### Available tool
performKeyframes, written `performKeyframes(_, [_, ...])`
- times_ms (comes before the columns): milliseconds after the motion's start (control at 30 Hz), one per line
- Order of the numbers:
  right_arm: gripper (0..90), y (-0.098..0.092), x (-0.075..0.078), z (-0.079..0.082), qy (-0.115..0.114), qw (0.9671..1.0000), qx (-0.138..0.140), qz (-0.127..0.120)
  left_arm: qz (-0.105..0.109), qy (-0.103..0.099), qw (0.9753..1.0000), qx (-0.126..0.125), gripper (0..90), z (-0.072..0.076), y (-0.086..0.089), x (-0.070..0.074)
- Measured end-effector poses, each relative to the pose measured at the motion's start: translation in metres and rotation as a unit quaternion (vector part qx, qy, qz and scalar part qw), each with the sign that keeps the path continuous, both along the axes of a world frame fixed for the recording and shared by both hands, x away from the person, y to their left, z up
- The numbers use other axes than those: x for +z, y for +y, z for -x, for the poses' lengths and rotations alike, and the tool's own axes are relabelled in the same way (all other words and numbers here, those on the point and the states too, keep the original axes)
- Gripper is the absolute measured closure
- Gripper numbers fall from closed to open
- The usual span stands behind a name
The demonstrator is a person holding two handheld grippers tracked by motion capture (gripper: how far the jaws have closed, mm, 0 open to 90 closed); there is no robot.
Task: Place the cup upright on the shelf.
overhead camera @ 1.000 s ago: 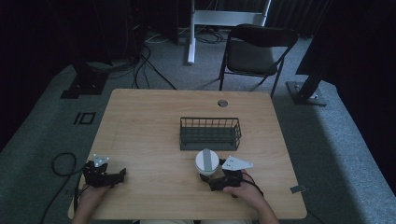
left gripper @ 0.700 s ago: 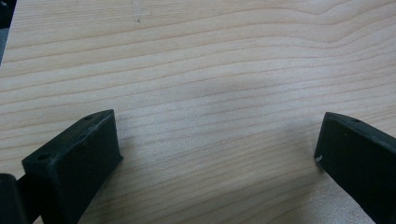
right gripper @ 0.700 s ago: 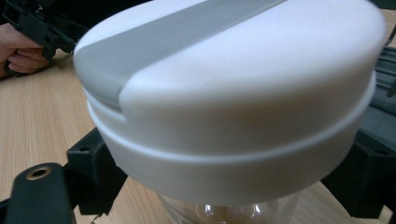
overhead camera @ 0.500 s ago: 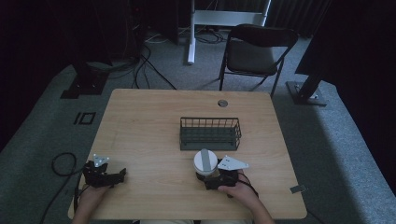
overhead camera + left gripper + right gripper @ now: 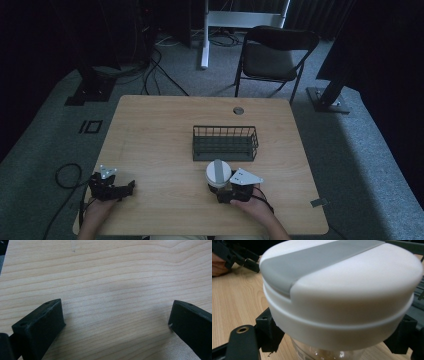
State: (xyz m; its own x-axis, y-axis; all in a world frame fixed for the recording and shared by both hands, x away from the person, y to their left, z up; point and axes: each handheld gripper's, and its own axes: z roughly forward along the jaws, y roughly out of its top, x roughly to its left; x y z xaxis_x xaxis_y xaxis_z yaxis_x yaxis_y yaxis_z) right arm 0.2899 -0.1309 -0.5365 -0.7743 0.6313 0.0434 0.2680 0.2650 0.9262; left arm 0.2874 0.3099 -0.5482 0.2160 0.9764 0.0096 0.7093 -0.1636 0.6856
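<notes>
The right gripper (image 5: 222, 191) is clamped on a clear jar (image 5: 329, 353) just under its wide white lid (image 5: 342, 295), one black jaw on each side of the glass in the right gripper view; the lid carries a grey band (image 5: 312, 261) across its top; in the high view the jar (image 5: 218, 174) stands upright at the near middle of the wooden table (image 5: 160, 130), just in front of the wire basket (image 5: 225, 143) and apart from it; the person's right hand (image 5: 252, 205) holds the gripper from behind, its grey plate beside the lid.

The left gripper (image 5: 117, 187) rests low at the near left corner of the table, well apart from the jar; its jaws stand wide apart with nothing between them but bare wood grain (image 5: 112, 290) in the left gripper view; the left hand (image 5: 97, 210) holds it from below the table edge.

Beyond the table stand a dark folding chair (image 5: 272, 57) and cables (image 5: 160, 70) on the grey carpet.
</notes>
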Motion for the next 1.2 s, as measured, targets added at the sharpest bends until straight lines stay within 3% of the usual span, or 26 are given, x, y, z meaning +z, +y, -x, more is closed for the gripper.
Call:
performKeyframes(200, [18.2,0.000,0.001,0.000,0.000,1.0000,0.002,0.005,0.000,0.000,1.0000,0.000,0.1,0.000,0.000,0.000])
performKeyframes(667, [18.1,-0.009,0.028,-0.006,0.009,0.9994,-0.013,-0.030,0.000,0.000,1.0000,0.000,0.1,0.000,0.000,0.000])
performKeyframes(1200, [18.2,-0.016,0.067,-0.027,-0.021,0.9980,-0.052,-0.031,0.001,0.000,1.0000,0.001,0.1,0.000,0.000,0.000])
